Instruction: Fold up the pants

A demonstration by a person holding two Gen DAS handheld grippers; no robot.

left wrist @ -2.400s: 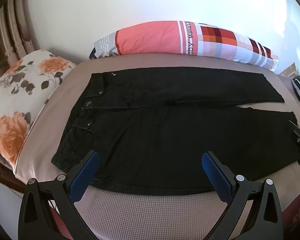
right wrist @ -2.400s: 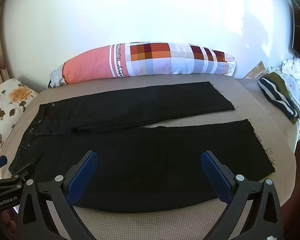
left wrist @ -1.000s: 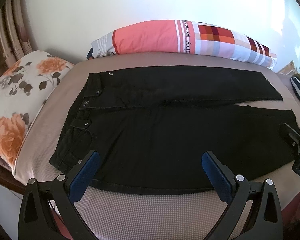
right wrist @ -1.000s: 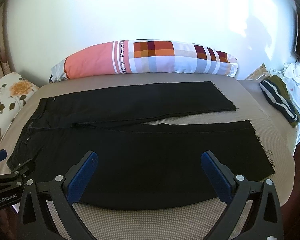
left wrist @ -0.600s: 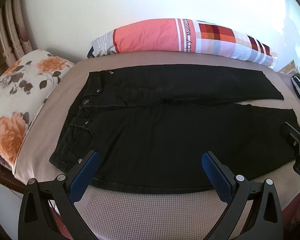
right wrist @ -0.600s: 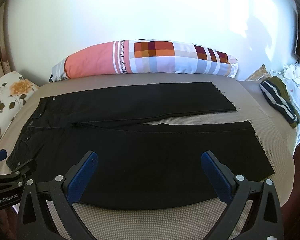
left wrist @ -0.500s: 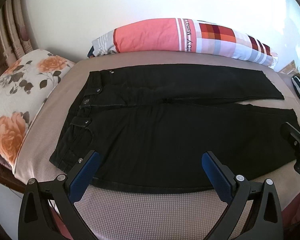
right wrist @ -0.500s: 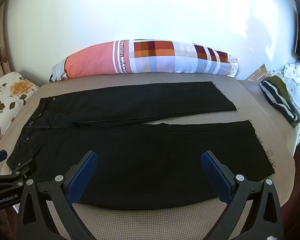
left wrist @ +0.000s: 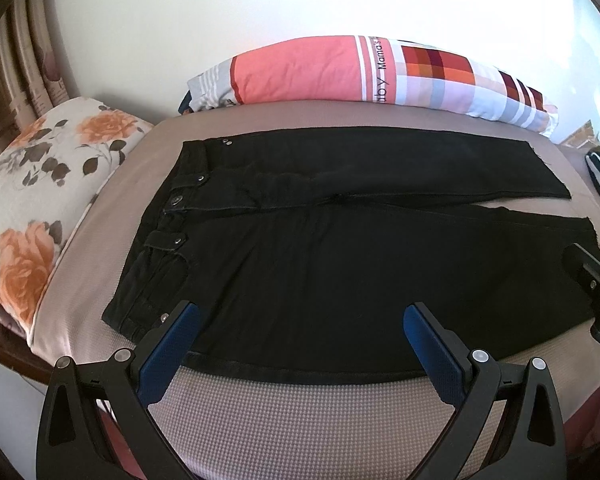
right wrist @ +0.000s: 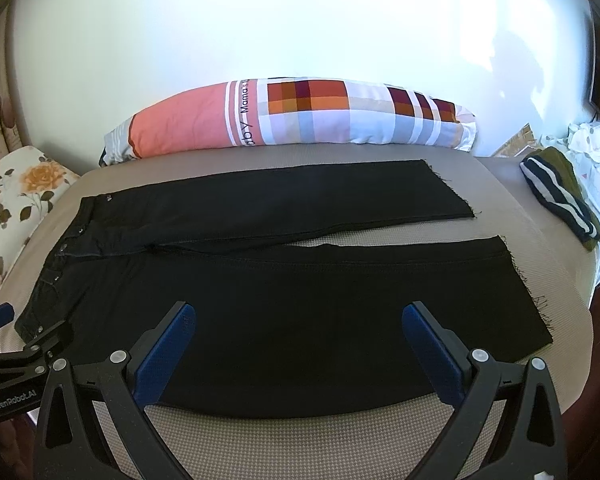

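Black pants (left wrist: 340, 248) flat on bed (left wrist: 300, 412), legs spread apart, waistband toward floral pillow (left wrist: 32, 208). My left claw (left wrist: 300, 324) spread wide, hovering over near hem edge. My right claw (right wrist: 300, 328) spread too, gripping nothing.
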